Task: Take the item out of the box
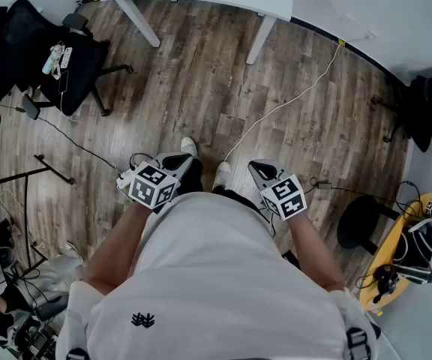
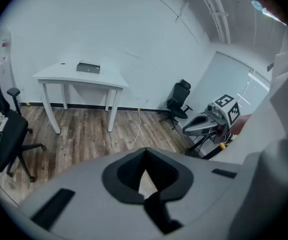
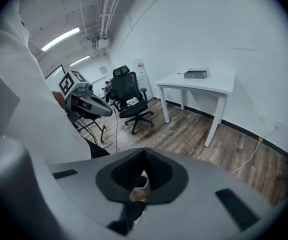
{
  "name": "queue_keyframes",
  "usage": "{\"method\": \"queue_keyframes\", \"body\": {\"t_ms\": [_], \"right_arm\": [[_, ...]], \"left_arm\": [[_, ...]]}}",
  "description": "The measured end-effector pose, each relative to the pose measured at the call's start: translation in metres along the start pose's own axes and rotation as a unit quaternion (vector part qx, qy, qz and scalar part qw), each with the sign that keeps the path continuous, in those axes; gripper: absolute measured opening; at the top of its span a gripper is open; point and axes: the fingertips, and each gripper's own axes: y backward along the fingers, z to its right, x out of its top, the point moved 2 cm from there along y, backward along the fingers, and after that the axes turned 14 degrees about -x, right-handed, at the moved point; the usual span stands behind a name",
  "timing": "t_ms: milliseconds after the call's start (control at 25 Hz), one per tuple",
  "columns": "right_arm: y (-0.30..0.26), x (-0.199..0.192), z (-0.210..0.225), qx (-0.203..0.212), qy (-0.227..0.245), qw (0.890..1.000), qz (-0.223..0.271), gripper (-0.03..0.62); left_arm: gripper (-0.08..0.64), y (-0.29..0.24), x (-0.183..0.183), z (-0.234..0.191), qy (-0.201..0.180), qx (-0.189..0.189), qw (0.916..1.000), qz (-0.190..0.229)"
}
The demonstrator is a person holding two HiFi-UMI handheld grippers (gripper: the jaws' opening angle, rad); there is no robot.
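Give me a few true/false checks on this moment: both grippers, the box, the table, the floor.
1. The left gripper is shut and empty. True.
2. The box lies on the floor. False: it sits on the white table.
3. The right gripper grips the box. False: it is shut on nothing, and the box is far off across the room.
4. A white cable runs across the wood floor. True.

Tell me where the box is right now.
The grey box lies on the white table, upper left in the left gripper view and upper right in the right gripper view, with a black office chair to the table's left there.
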Motion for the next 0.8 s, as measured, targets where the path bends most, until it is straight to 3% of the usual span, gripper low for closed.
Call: {"method": "queue_keyframes", "body": {"t_ms": [320, 640, 800], "right_arm": [[-0.007, 0.016, 0.027, -0.016, -0.01, 1.0, 0.013, 0.006], [-0.03, 0.072, 0.067, -0.076, -0.044, 0.996, 0.01, 0.006], [-0.059, 0.115, 0.076, -0.088, -0.049, 0.995, 0.008, 0.008]], "left_arm": [[0.006, -0.018, 0.038, -0.008, -0.018, -0.01, 0.9997, 0.013], [0.006, -0.026, 0.121, -0.064, -0.064, -0.049, 0.9964, 0.023], [0.006, -0.013, 0.155, -0.104, -0.063, -0.055, 0.9955, 0.044]]}}
